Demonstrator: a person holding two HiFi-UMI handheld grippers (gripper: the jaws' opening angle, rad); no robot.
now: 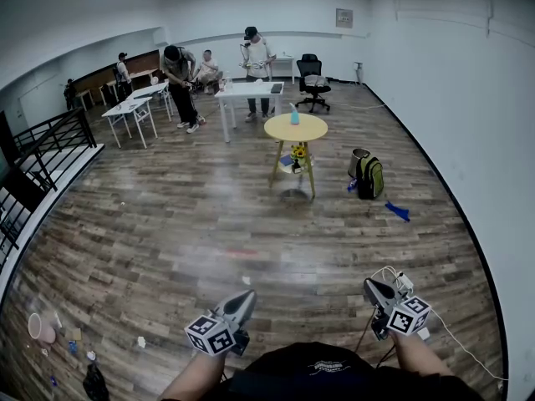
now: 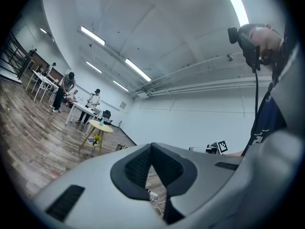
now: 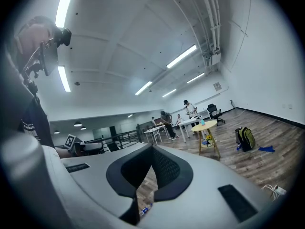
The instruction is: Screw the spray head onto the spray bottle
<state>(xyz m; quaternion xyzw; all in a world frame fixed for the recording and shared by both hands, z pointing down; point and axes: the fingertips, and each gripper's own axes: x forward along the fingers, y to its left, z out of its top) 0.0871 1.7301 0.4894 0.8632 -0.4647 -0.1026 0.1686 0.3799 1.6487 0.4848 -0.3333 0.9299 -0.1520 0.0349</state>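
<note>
Looks forward and steeply down from the person's head over the wooden floor [image 1: 209,215], with the left gripper [image 1: 247,296] and right gripper [image 1: 369,286] close at the bottom edge and the round yellow surface [image 1: 296,128] far off mid-room. Rides on the left gripper, right behind its closed fingers [image 2: 138,168], facing level across the room, horizon tilted. Rides likewise on the right gripper, facing level. Shared by all three: that distant surface and the floor around it; the backpack [image 3: 245,138] in head and right gripper views.
</note>
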